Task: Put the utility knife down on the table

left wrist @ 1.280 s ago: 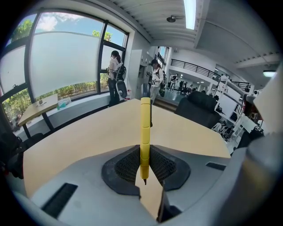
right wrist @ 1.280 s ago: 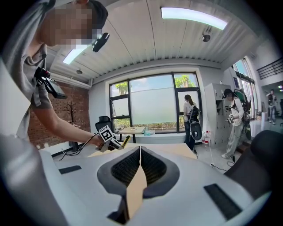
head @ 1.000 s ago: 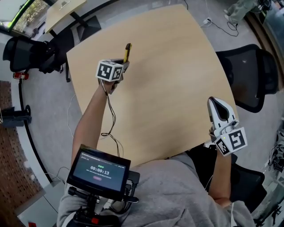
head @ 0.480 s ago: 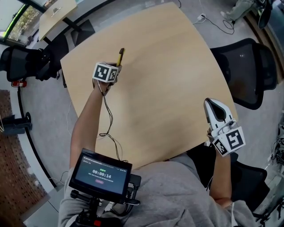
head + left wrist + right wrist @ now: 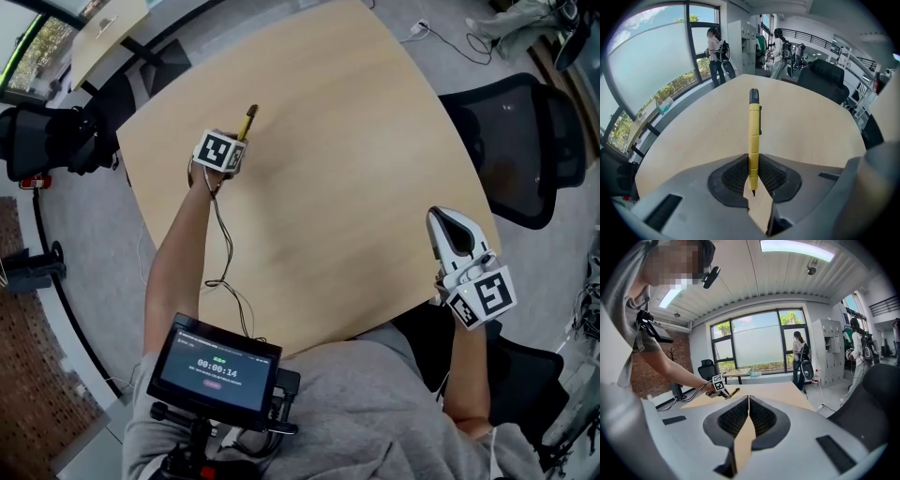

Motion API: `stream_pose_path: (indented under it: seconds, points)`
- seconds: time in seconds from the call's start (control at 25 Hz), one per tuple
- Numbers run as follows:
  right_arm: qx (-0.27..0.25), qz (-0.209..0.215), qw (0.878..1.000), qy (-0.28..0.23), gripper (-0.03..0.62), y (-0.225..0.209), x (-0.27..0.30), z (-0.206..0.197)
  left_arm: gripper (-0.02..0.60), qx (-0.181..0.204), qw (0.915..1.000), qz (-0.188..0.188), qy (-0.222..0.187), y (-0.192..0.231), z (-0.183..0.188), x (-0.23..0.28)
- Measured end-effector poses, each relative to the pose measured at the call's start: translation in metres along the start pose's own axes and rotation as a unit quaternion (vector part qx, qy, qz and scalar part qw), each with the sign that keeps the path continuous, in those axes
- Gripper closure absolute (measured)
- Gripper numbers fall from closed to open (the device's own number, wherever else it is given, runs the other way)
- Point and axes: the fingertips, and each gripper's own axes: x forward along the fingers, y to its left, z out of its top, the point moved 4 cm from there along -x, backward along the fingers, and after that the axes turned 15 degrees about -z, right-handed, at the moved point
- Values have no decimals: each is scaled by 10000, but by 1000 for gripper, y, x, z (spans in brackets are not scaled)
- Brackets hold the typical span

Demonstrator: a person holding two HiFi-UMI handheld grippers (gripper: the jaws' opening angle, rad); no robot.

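A yellow utility knife with a black tip (image 5: 753, 133) sticks straight out from between the pads of my left gripper (image 5: 753, 180), which is shut on its handle. In the head view that left gripper (image 5: 235, 142) hangs low over the far left part of the pale wooden table (image 5: 356, 141), and the knife (image 5: 247, 121) points away toward the table's far edge. My right gripper (image 5: 454, 228) stays at the table's near right edge, shut with nothing in it. Its own view shows the jaws meeting (image 5: 748, 405), with the left gripper (image 5: 720, 387) and the knife (image 5: 734, 392) far across the table.
A black office chair (image 5: 525, 150) stands right of the table and another (image 5: 47, 141) to its left. A small screen (image 5: 214, 366) rides on the person's chest, with a cable up to the left arm. People stand by lockers (image 5: 780, 47) beyond the table.
The left gripper has sunk toward the tabletop with the knife and tipped further downward, drifting left in the head view. The right gripper has dropped slightly.
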Motion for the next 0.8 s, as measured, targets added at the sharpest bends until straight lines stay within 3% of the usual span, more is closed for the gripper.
stream_pose_path:
  seconds: [0.36, 0.64, 0.8]
  points:
    - [75, 25, 9999, 128, 583, -10, 7, -12, 525, 156, 9984, 262, 485, 13, -9, 18]
    - [136, 16, 9997, 182, 583, -20, 11, -16, 525, 391, 9919, 761, 939, 27, -11, 19]
    - [162, 23, 9996, 238, 583, -14, 16, -19, 525, 646, 9902, 705, 1022, 31, -17, 30]
